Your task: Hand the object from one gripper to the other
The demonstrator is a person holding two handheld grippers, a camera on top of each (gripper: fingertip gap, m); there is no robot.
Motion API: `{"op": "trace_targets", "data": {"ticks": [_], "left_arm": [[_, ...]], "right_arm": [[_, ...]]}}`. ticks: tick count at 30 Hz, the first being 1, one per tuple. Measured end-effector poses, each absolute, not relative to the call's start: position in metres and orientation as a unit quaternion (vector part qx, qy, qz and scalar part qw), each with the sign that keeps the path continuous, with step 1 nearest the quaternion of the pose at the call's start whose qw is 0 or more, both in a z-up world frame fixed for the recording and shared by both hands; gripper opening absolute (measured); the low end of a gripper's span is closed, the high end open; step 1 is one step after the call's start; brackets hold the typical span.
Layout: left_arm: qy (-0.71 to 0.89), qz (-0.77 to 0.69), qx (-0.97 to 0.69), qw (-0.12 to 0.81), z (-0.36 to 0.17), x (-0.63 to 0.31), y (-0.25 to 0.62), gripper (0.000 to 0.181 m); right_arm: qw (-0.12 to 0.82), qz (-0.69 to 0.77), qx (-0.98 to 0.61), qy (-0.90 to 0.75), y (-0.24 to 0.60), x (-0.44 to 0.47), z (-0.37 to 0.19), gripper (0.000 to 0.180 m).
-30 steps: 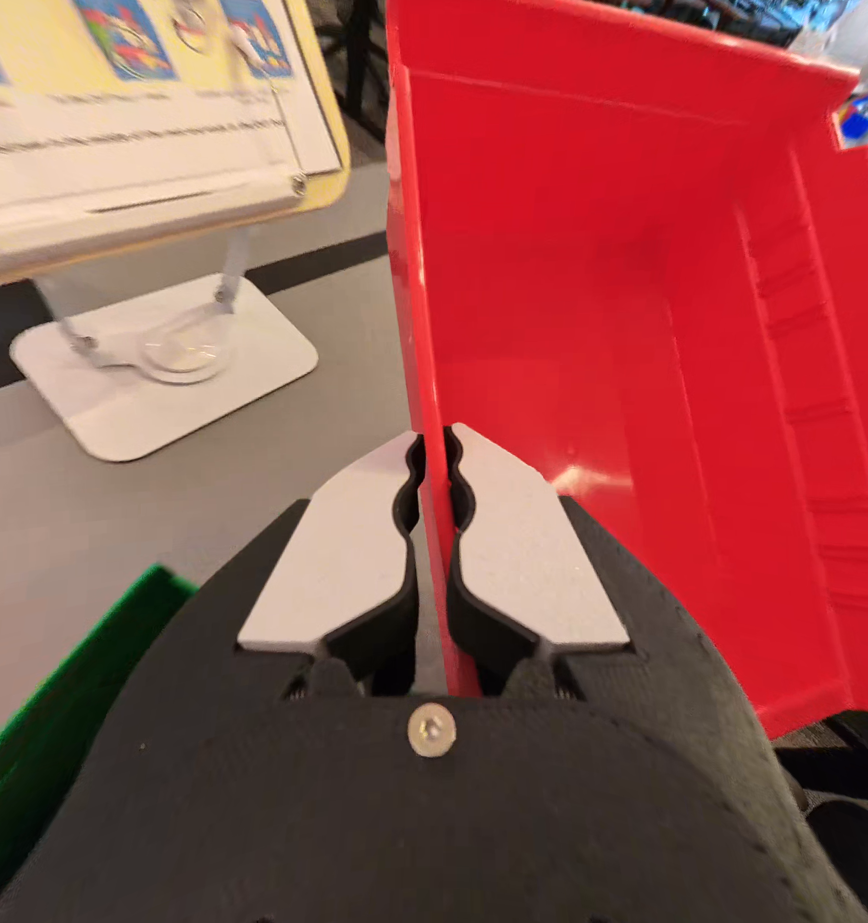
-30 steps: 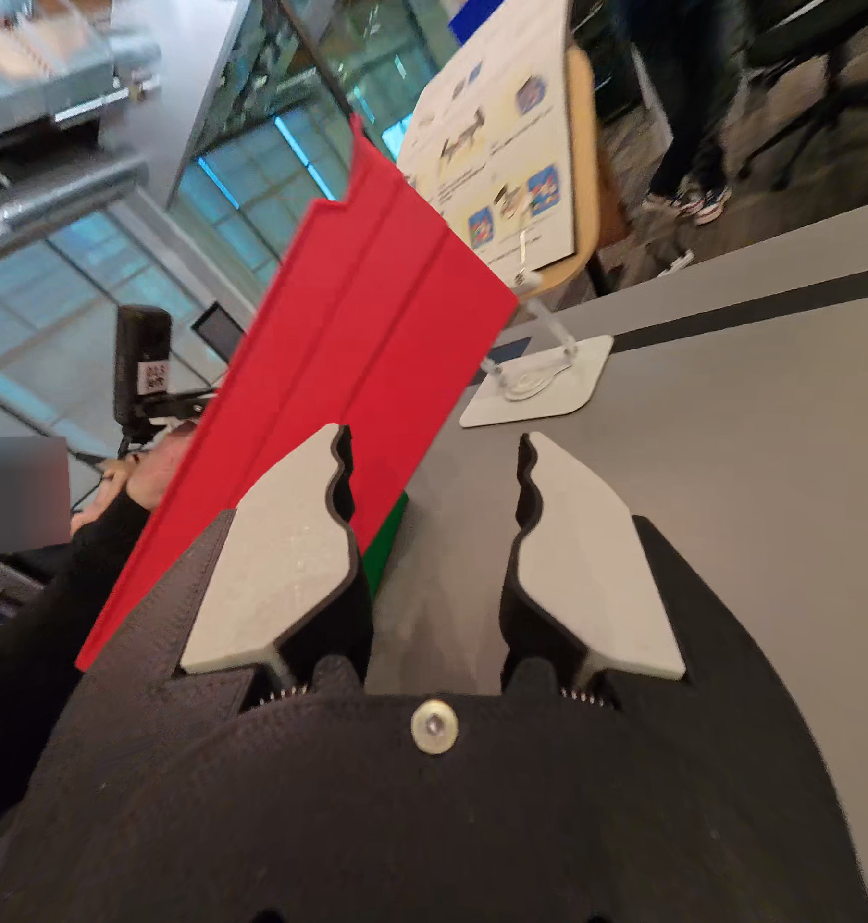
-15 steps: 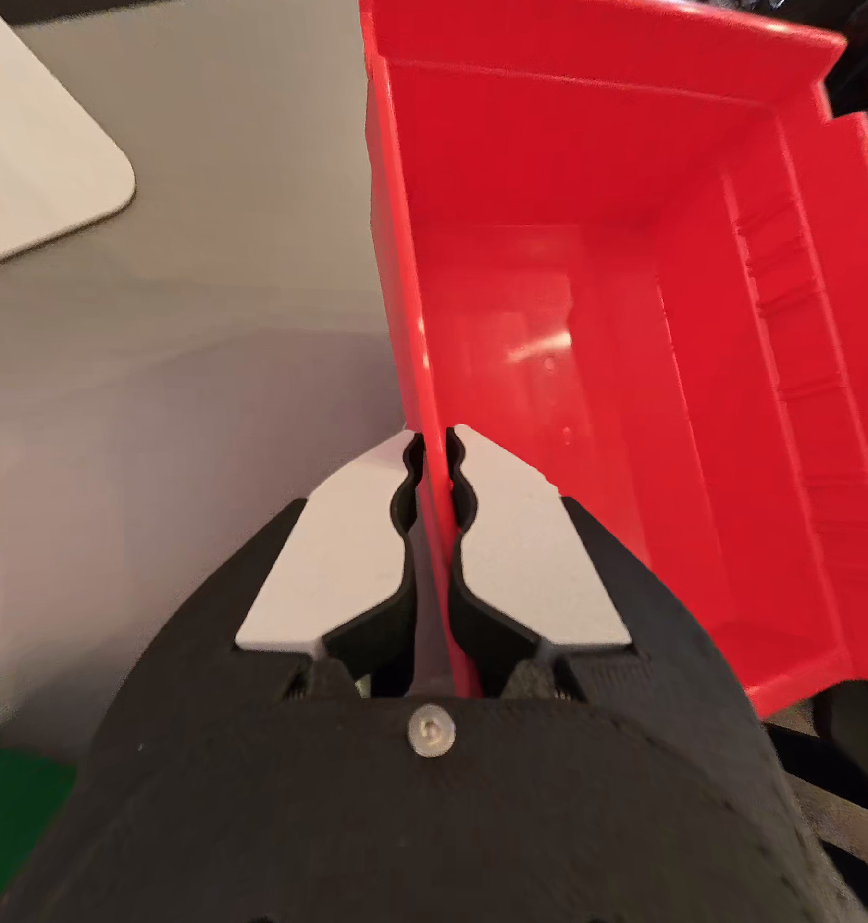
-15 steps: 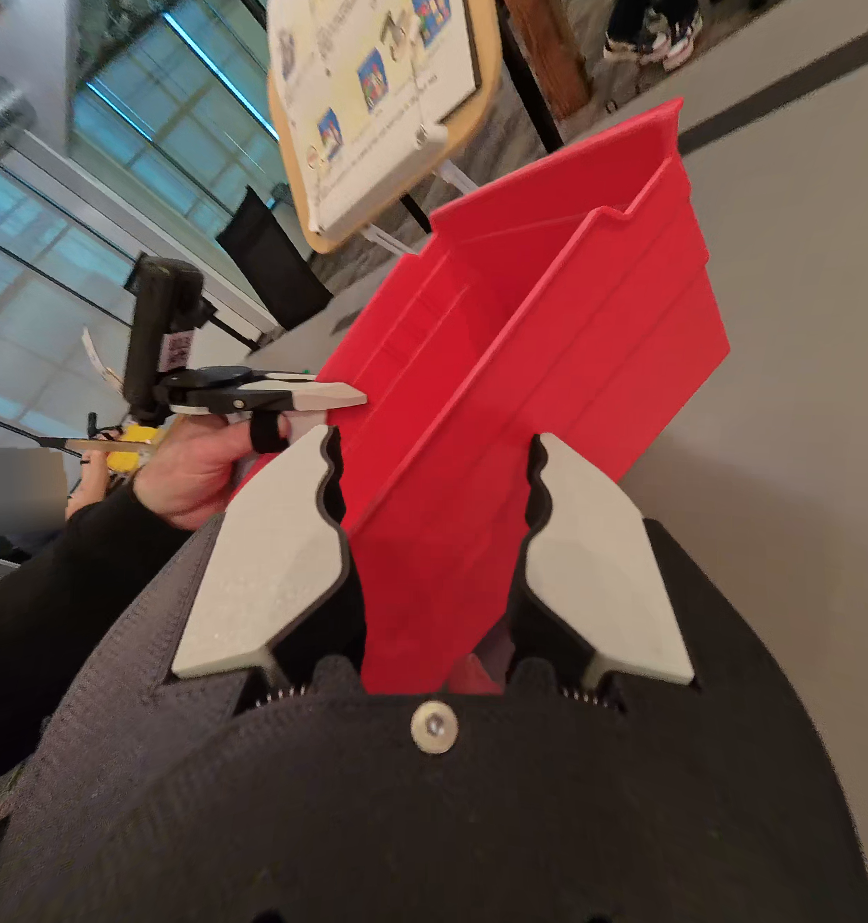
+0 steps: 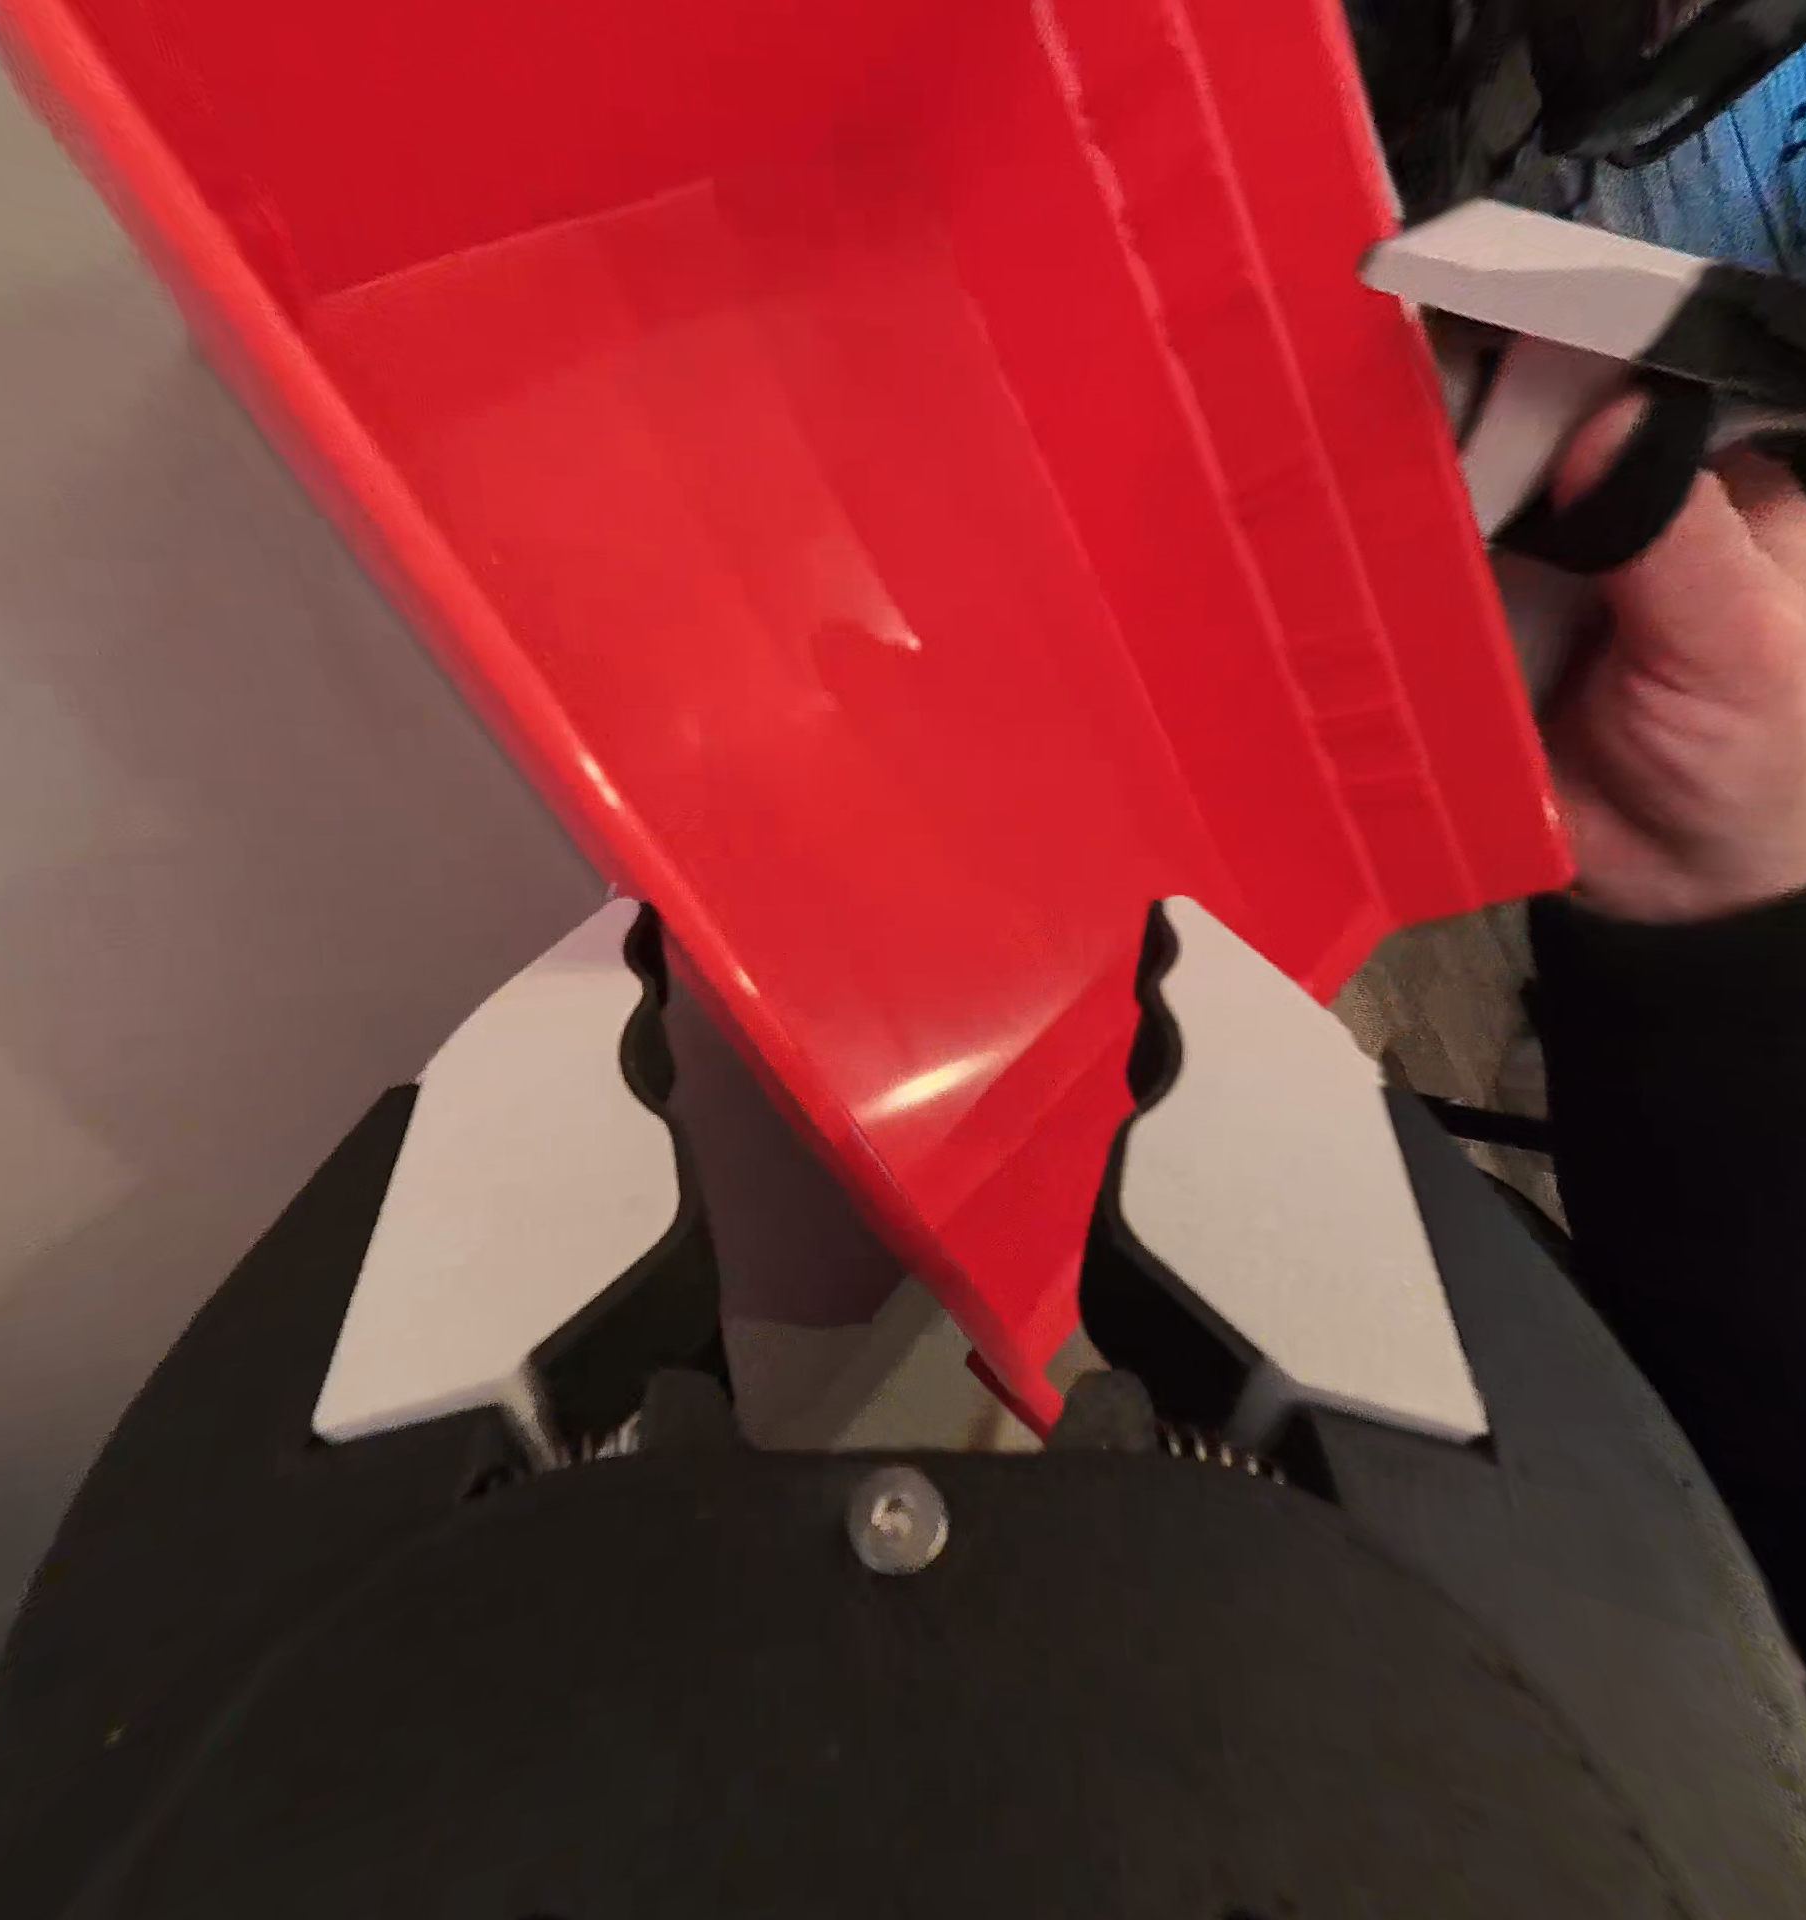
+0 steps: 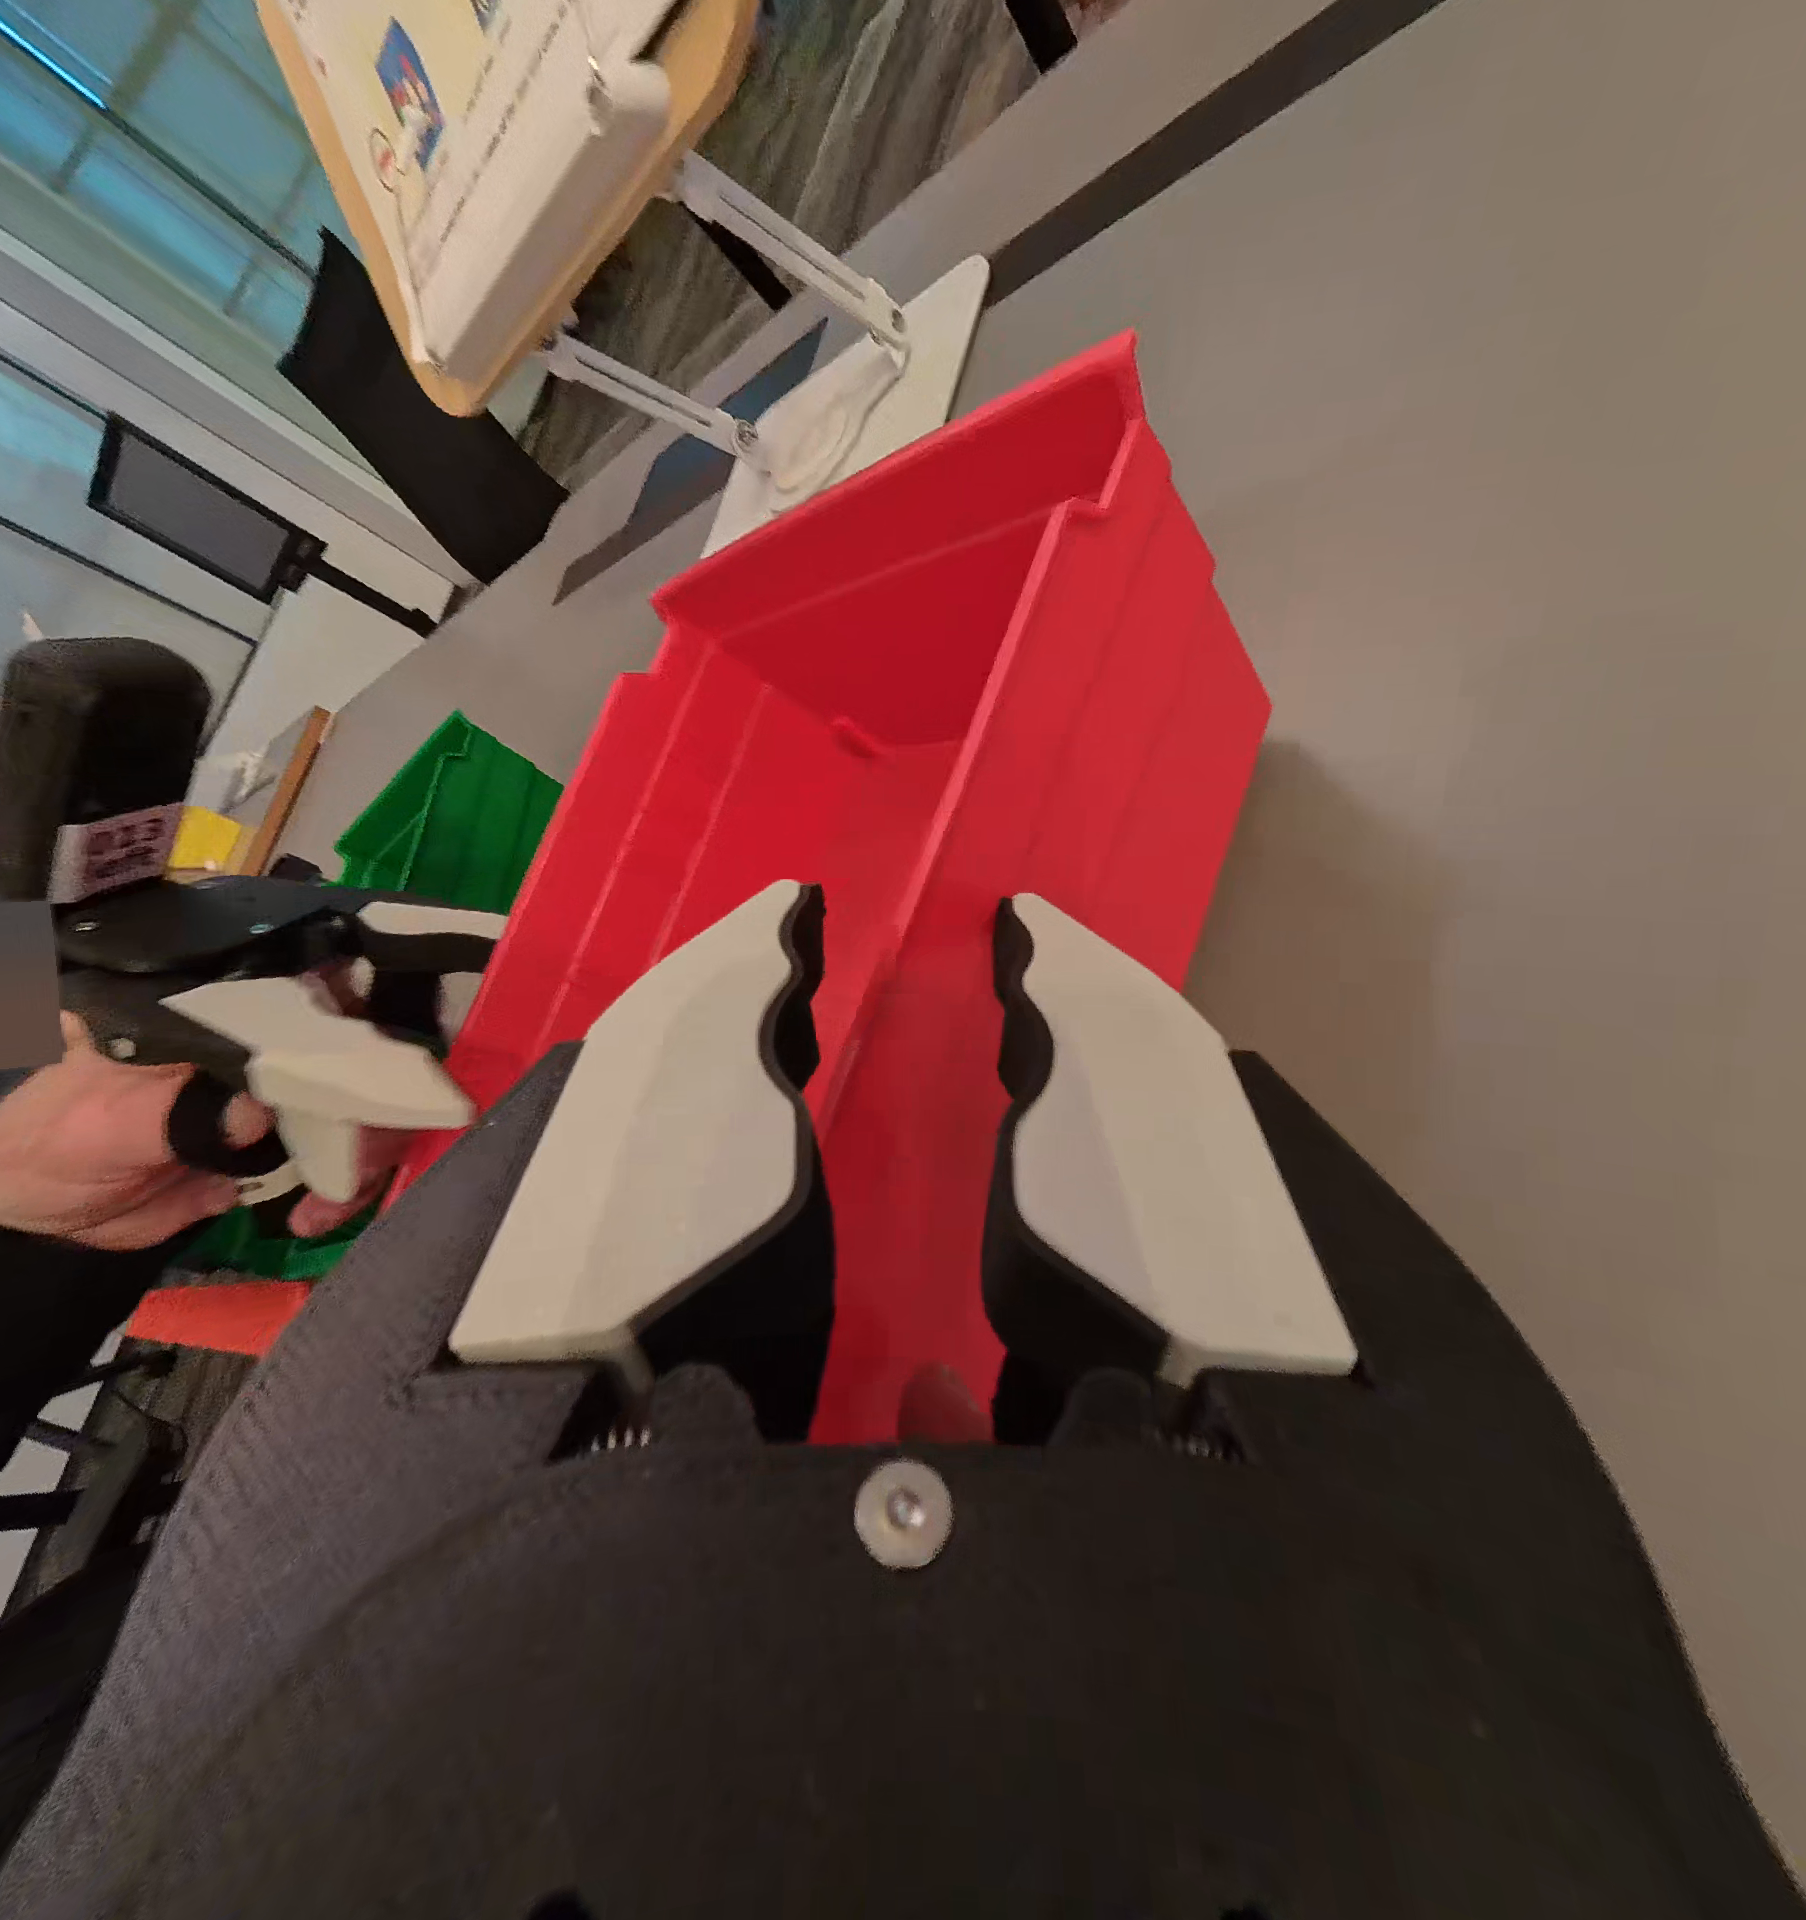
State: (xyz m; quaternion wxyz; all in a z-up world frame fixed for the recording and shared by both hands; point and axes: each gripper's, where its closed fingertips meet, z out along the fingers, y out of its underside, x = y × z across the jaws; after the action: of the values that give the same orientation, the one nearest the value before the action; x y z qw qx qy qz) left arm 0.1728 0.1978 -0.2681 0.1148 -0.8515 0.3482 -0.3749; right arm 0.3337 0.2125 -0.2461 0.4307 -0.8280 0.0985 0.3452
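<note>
Right gripper (image 6: 904, 904): pinching the stepped side wall of the red bin (image 6: 982, 665); wall fills the narrow gap between the two fingers and runs back to the gripper's base.
Right gripper, seen from the left wrist: pale finger (image 5: 1501, 265) lying against the outside of the bin's side wall, near the top right; hand (image 5: 1699, 717) wrapped round the grip just behind it.
Left gripper (image 5: 897, 914): spread wide, gripping nothing; a corner of the bin pokes down between the fingers, its rim crossing the gap on a slant. Contact with the inner pads: cannot tell.
Left gripper, seen from the right wrist: fingers apart, just beside the near end of the bin on its left side; hand (image 6: 78, 1153) and dark sleeve behind it.
Red bin: empty, open side in view, tilted, reaching away from the right gripper over the grey bench (image 6: 1553, 520); shadow thrown on the bench beside it. Resting on the bench or clear of it: cannot tell.
Green bin (image 6: 442, 831): on the bench, left of the red bin and partly hidden behind it.
White stand base (image 6: 878, 384): at the far edge of the bench, beyond the red bin.
Sign board (image 6: 504, 177): on white arms rising from that base, tilted, wood-edged.
</note>
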Motion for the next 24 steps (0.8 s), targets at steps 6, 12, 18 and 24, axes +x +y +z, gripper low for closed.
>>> {"op": "trace_targets", "data": {"ticks": [6,12,18,24], "left_arm": [[0.338,-0.44,-0.825,0.108,-0.241,0.171,0.178,0.11],[0.344,-0.446,-0.801,0.204,-0.186,0.111,0.175,0.11],[0.316,-0.22,-0.863,0.327,-0.19,-0.056,0.217,0.103],[0.212,-0.081,-0.925,0.305,-0.236,-0.201,0.218,0.109]], "right_arm": [[0.43,0.331,-0.835,0.095,0.22,0.35,-0.25,0.045],[0.426,0.268,-0.863,0.047,0.21,0.343,-0.238,0.057],[0.382,0.179,-0.907,-0.02,0.199,0.333,-0.247,0.06],[0.323,0.12,-0.937,-0.055,0.191,0.329,-0.268,0.062]]}}
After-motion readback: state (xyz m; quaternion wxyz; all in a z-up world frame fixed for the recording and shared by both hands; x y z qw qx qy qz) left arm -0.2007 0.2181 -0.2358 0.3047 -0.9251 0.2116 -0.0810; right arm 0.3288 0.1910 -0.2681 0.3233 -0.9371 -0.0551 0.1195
